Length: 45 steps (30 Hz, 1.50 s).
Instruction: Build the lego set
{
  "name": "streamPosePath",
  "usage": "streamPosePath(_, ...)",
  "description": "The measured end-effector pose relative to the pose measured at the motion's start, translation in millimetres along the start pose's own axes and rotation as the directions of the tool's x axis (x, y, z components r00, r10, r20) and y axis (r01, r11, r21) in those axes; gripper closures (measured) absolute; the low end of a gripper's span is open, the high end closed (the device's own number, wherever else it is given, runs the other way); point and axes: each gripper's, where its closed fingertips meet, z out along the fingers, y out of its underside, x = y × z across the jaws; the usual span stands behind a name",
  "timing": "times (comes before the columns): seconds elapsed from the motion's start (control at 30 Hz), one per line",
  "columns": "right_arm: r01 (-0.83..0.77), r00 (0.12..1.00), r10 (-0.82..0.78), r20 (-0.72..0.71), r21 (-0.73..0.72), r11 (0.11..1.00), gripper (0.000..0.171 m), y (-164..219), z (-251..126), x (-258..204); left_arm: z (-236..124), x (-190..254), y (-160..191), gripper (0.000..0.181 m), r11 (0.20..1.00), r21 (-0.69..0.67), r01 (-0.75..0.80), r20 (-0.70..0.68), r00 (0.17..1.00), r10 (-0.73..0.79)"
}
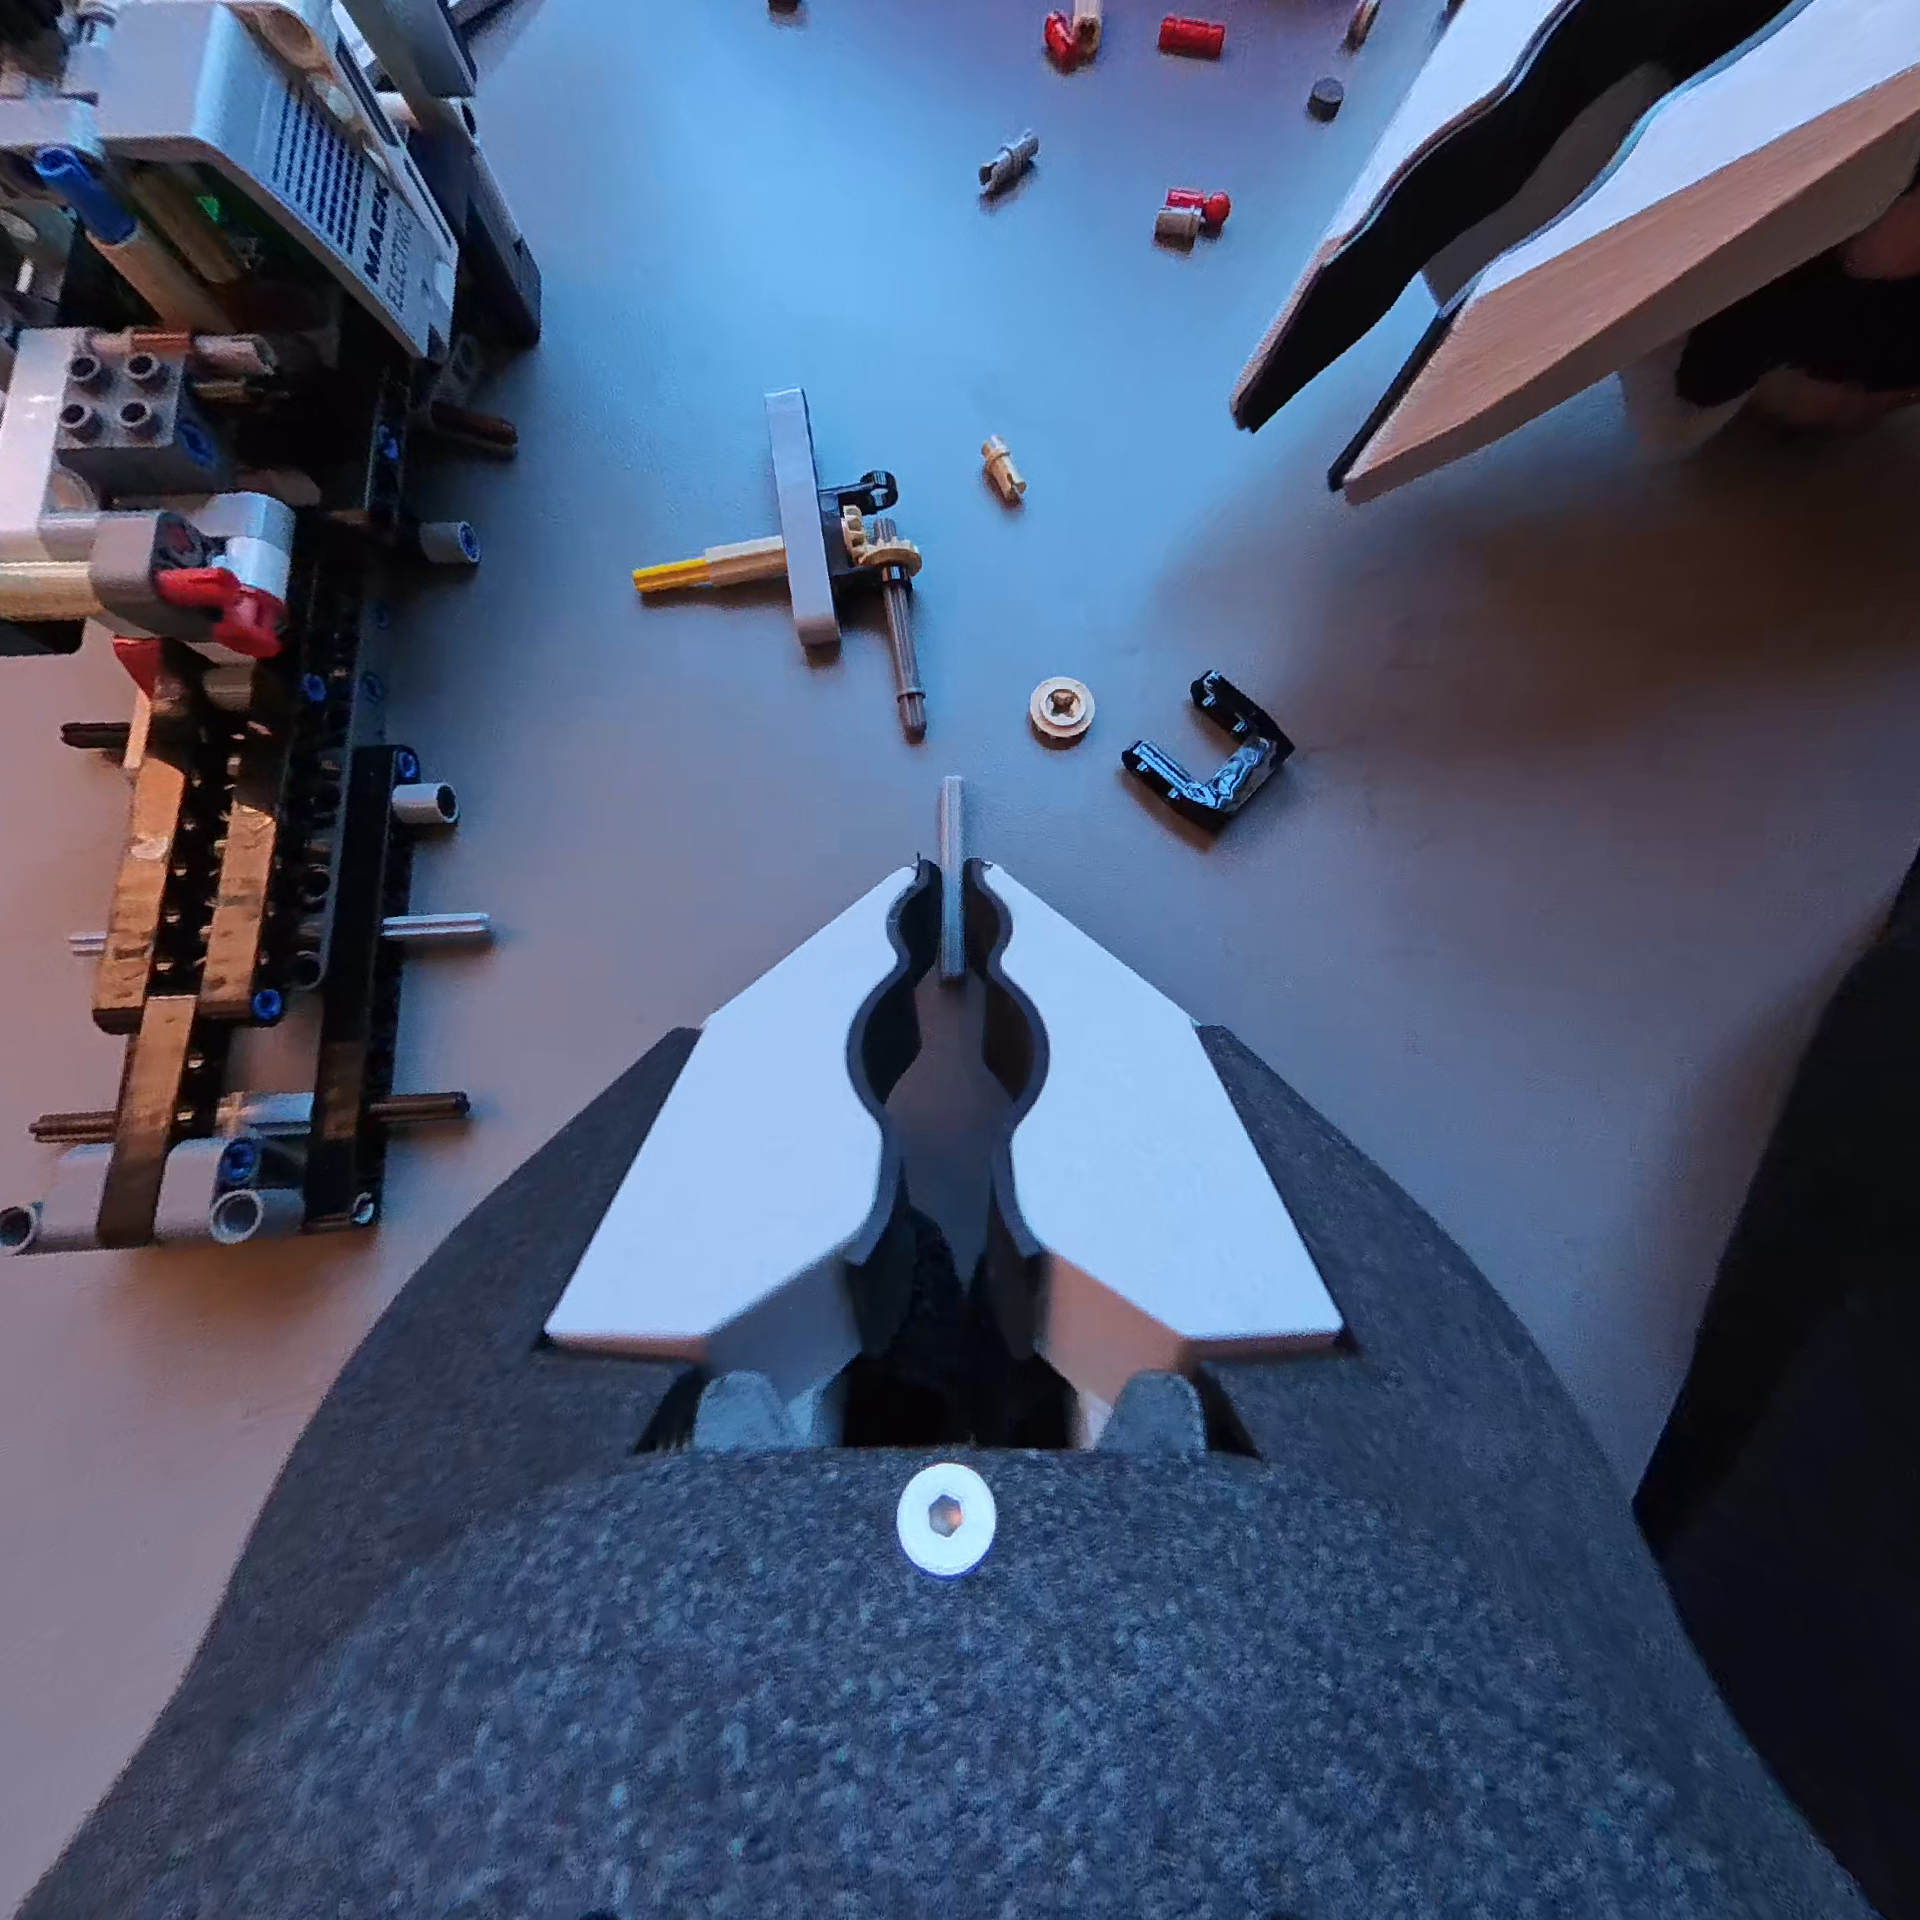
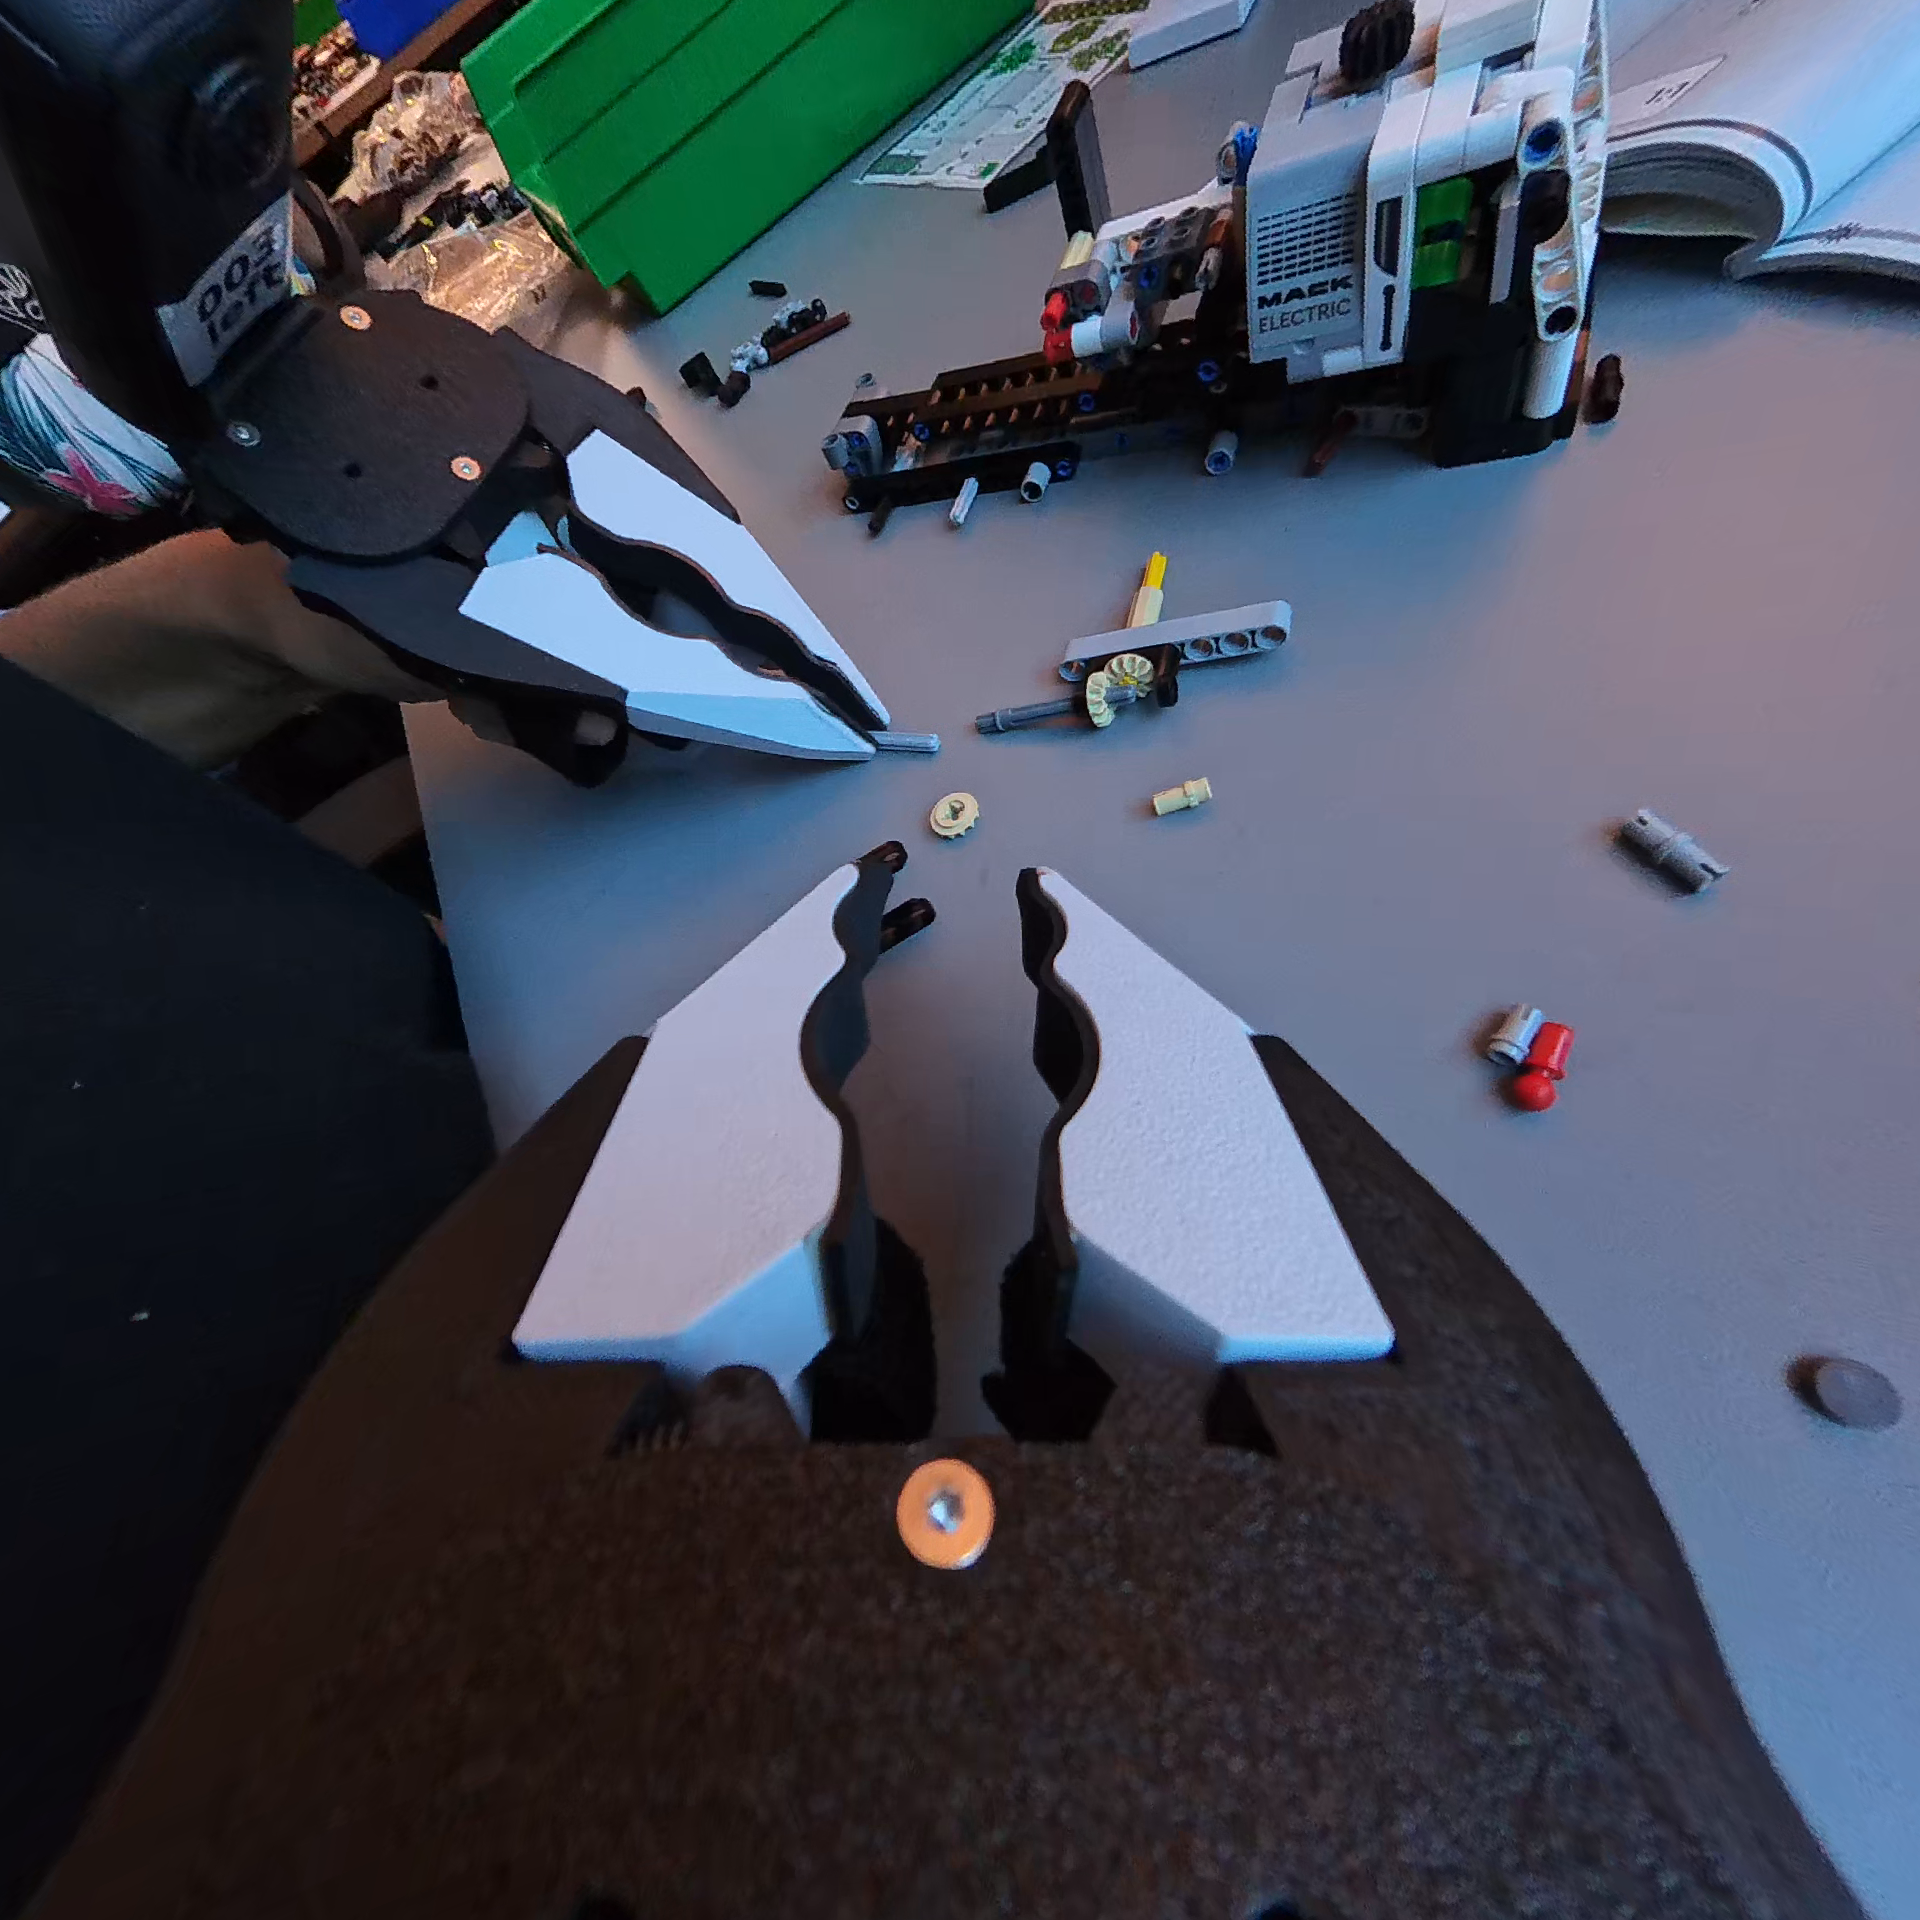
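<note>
My left gripper [image 1: 948,868] is shut on a short grey axle [image 1: 950,831], which sticks out past the fingertips; the right wrist view shows the same grip [image 2: 878,740] with the axle [image 2: 909,741] low over the table. My right gripper [image 2: 956,883] is open and empty above the table. A black angled piece [image 2: 896,914] lies partly under its left finger; the piece also shows in the left wrist view [image 1: 1210,753]. A tan gear [image 2: 954,814] lies just ahead. A grey beam with gears and axles [image 2: 1174,649] lies farther on. The partly built truck [image 2: 1351,281] stands beyond.
Loose pieces lie around: a tan pin [image 2: 1181,798], a grey connector [image 2: 1668,852], a red and grey piece [image 2: 1532,1055]. A green bin [image 2: 707,125] and an open instruction booklet [image 2: 1766,135] stand at the back. The table's near edge [image 2: 436,852] is at the left. There is about 9 cm between the tips of the two grippers. About 4 cm separates my left fingertips from the tan gear [image 2: 954,814]. Seen from the left wrist view [image 1: 1052,719] as well.
</note>
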Motion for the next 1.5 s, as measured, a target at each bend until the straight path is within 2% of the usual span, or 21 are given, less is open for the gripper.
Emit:
streamPosePath(0.33,-0.021,1.000,0.020,0.023,0.013,1.000,0.145,-1.1,-2.1,-0.9,-5.6,-0.9,-13.8,0.179,0.999,0.042,-0.029,0.015,0.999,0.029)
streamPosePath(0.73,0.004,1.000,-0.004,-0.001,-0.007,1.000,0.145,1.3,0.7,-1.2,-18.2,-27.2,4.1,0.179,0.999,-0.003,-0.040,0.098,0.994,0.040)
streamPosePath(1.5,0.009,1.000,-0.010,-0.026,-0.020,1.000,0.146,4.9,2.0,-2.9,-12.0,-29.1,7.8,0.177,1.000,0.014,-0.014,0.128,0.992,0.012)
